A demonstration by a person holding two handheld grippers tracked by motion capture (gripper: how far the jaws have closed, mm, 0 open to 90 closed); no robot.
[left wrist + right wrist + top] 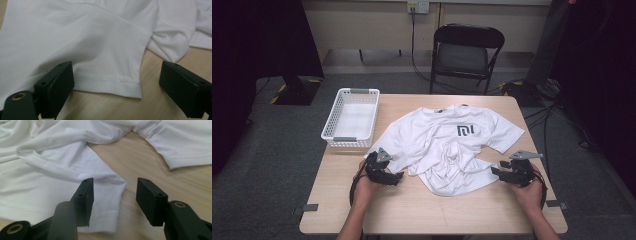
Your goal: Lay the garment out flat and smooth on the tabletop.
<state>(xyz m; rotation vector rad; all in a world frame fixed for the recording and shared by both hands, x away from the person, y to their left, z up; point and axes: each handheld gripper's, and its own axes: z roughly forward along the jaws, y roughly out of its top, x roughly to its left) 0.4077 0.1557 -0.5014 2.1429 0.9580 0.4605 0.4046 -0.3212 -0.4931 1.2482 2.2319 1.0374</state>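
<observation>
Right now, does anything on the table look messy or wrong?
Yes. The shirt is not lying flat: its lower half is bunched into twisted folds near the middle, while the logo end lies smoother. Nothing looks torn or spilled.

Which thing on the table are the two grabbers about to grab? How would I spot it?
Find the wooden table. Beside the white plastic basket lies a crumpled white T-shirt. It is the soft thing there, with a dark logo on its chest.

Bare table [362, 210] around crumpled shirt [447, 145]
</observation>
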